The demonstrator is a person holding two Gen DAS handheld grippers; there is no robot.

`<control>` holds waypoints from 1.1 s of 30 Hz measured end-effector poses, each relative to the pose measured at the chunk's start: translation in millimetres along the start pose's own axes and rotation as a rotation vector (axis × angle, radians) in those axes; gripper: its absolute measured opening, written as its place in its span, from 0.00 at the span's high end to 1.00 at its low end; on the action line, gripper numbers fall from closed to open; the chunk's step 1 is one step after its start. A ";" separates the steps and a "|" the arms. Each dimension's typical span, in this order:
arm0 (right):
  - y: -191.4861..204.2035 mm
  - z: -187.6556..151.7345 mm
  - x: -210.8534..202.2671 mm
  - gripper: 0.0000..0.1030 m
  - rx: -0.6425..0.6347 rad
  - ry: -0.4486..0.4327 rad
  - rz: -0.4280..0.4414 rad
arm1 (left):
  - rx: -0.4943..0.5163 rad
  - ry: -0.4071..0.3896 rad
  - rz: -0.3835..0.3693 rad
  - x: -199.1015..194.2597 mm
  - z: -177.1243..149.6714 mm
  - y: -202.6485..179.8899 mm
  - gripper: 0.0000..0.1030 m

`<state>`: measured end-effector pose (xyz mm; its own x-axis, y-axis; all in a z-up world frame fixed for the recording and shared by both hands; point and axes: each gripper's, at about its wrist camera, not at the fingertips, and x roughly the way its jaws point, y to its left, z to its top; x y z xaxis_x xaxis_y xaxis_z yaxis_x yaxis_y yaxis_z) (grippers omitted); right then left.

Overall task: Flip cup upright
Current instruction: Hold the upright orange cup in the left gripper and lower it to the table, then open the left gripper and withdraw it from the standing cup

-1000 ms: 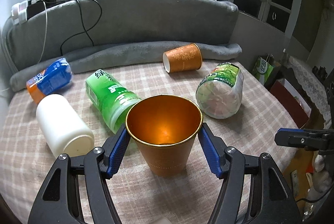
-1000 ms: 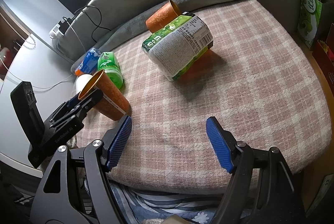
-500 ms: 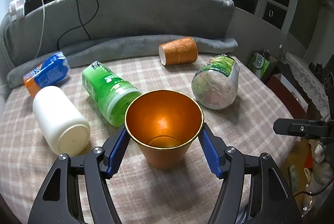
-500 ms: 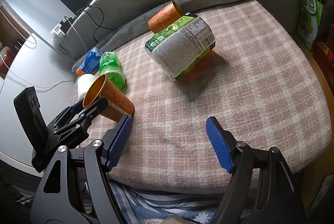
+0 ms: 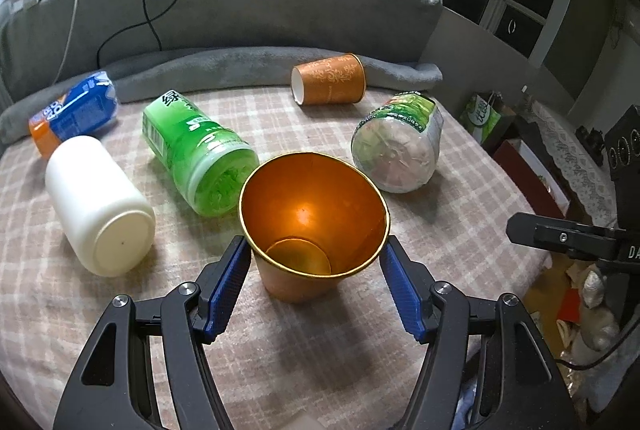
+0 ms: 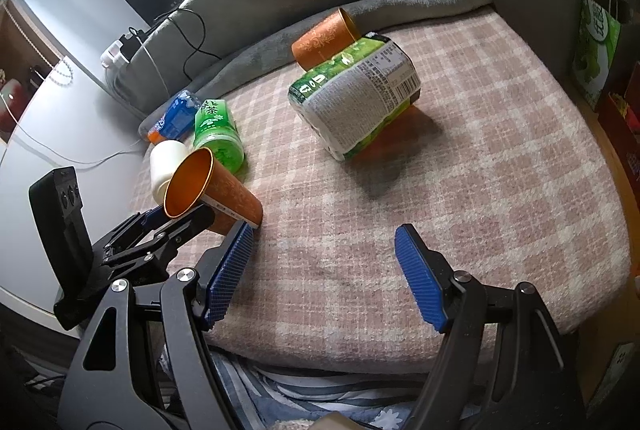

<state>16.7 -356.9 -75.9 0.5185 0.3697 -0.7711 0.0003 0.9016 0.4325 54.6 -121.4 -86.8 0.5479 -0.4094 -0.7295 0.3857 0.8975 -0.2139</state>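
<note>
An orange paper cup (image 5: 314,226) with a gold rim stands mouth up between the blue pads of my left gripper (image 5: 316,262), its base on the checked cloth (image 5: 360,362). The pads (image 5: 230,282) sit just beside the rim; contact is hard to judge. In the right wrist view the same cup (image 6: 212,189) leans, base on the cloth, left gripper (image 6: 168,226) under its rim. A second orange cup (image 5: 330,79) lies on its side at the back. My right gripper (image 6: 324,262) is open and empty near the cloth's front edge.
Lying on the cloth: a white bottle (image 5: 98,205), a green bottle (image 5: 198,149), a blue-orange bottle (image 5: 72,111) and a green-labelled clear bottle (image 5: 400,145). A grey cushion (image 5: 248,13) runs behind. The cloth's edge drops off at the right, beside a green bag (image 6: 594,53).
The left gripper has tilted the cup further toward upright and lowered it until its base meets the cloth. The right gripper has barely moved.
</note>
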 end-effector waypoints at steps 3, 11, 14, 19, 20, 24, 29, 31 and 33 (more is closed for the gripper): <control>5.4 1.3 -0.9 0.26 -0.021 -0.015 -0.011 | -0.002 0.000 -0.007 -3.0 -0.6 0.8 0.33; 19.8 2.2 -3.2 0.26 -0.084 -0.052 -0.050 | -0.020 -0.004 -0.017 -13.5 -1.9 6.1 0.30; 25.9 2.9 -4.9 0.26 -0.108 -0.071 -0.066 | -0.023 -0.020 -0.013 -22.4 -2.1 8.9 0.30; 35.8 4.7 -9.6 0.18 -0.139 -0.107 -0.099 | -0.009 -0.074 0.023 -39.3 -2.3 9.9 0.28; 37.5 5.2 -10.7 0.16 -0.144 -0.118 -0.103 | -0.009 -0.087 0.030 -42.6 -2.1 10.3 0.26; 47.3 6.2 -16.2 0.16 -0.181 -0.173 -0.130 | -0.015 -0.147 0.078 -57.5 -1.5 14.9 0.25; 56.8 7.7 -23.1 0.08 -0.209 -0.242 -0.154 | -0.038 -0.230 0.151 -76.8 -1.2 23.5 0.23; 60.7 7.9 -25.6 0.08 -0.218 -0.269 -0.165 | -0.043 -0.274 0.192 -86.2 -1.2 25.5 0.22; 65.0 7.9 -28.8 0.08 -0.230 -0.304 -0.186 | -0.045 -0.314 0.229 -94.7 -1.1 27.3 0.22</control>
<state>8.5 -310.7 -21.8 0.7560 0.1437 -0.6386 -0.0553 0.9861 0.1565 12.4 -58.0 -24.3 0.8192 -0.2214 -0.5290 0.1980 0.9749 -0.1015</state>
